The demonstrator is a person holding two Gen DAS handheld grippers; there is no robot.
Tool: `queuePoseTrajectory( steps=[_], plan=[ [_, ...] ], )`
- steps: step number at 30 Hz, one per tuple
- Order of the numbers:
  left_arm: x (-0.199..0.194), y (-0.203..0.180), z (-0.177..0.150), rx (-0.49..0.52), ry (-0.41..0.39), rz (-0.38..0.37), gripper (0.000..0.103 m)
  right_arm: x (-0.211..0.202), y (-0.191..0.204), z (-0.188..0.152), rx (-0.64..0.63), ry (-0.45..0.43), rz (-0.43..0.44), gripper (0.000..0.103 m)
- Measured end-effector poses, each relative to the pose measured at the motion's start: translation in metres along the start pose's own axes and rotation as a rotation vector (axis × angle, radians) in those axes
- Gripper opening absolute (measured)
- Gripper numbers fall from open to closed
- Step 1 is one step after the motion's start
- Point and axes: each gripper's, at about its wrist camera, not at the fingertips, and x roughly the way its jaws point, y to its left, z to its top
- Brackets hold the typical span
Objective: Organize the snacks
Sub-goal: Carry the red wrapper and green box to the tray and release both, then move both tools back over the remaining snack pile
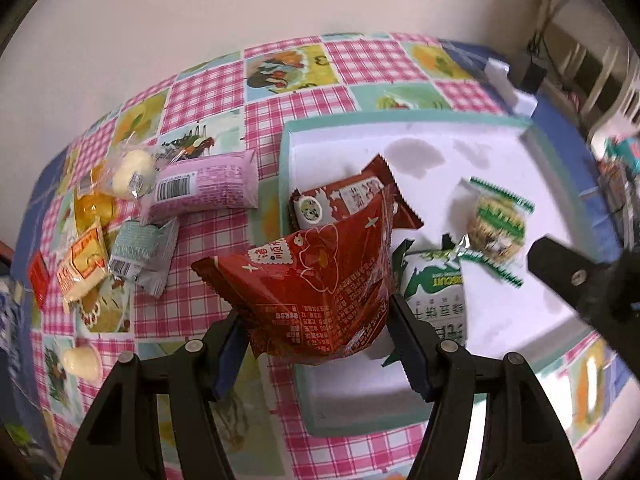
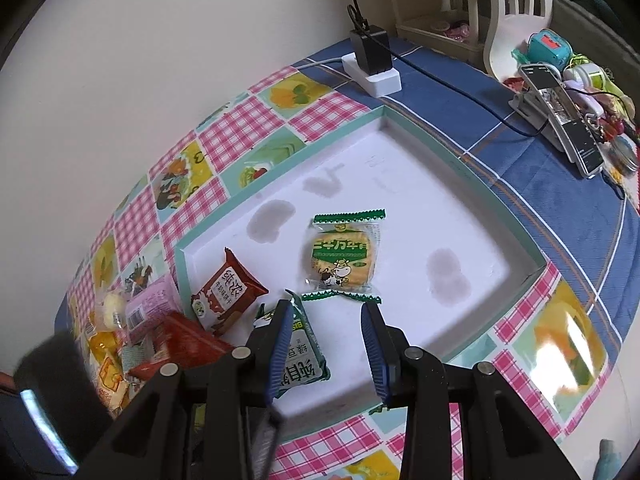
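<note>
one glossy red foil snack bag with white print (image 1: pixel 320 280) sits clamped between the fingers of the left gripper (image 1: pixel 318 344), held above the near left edge of the shallow white foam tray with a teal rim (image 1: pixel 404 122). risk: the bag is crinkly and slick and only its lower part looks pinched, so it could slip or swing out and land on the pink checked tablecloth (image 1: pixel 208 92) instead of in the tray. it also hangs over the dark red biscuit packet (image 1: pixel 352 200) and the green and white biscuit pack (image 1: pixel 436 292), so a drop could pile up or shove them.

right gripper (image 2: pixel 326 344) is spread apart and holds nothing, low over the tray just beside that green and white pack; its finger could nudge it. round green-edged cracker packet (image 2: pixel 346 258) lies flat mid-tray. several loose snacks, including a pink wrapped bar (image 1: pixel 204 186), wait on the cloth left of the tray.
</note>
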Motion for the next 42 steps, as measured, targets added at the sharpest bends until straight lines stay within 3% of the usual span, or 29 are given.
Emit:
queuePoseTrajectory(
  steps=[9, 18, 30, 38, 42],
  plan=[
    [0.012, -0.01, -0.003, 0.04, 0.016, 0.04, 0.068, -0.002, -0.008, 0.002, 0.037, -0.007, -0.004, 0.038],
    [0.012, -0.009, -0.006, 0.034, 0.016, -0.027, 0.068, 0.0, -0.014, 0.004, 0.056, -0.001, -0.012, 0.038],
    [0.002, 0.005, 0.002, -0.04, 0.022, -0.194, 0.088, -0.003, -0.014, 0.004, 0.067, -0.014, -0.009, 0.038],
    [-0.003, 0.047, 0.007, -0.235, 0.056, -0.272, 0.088, -0.001, -0.009, 0.003, 0.046, -0.001, -0.002, 0.038],
    [-0.008, 0.078, 0.007, -0.35, 0.065, -0.263, 0.088, 0.002, 0.003, -0.001, -0.006, 0.018, 0.01, 0.038]
  ],
)
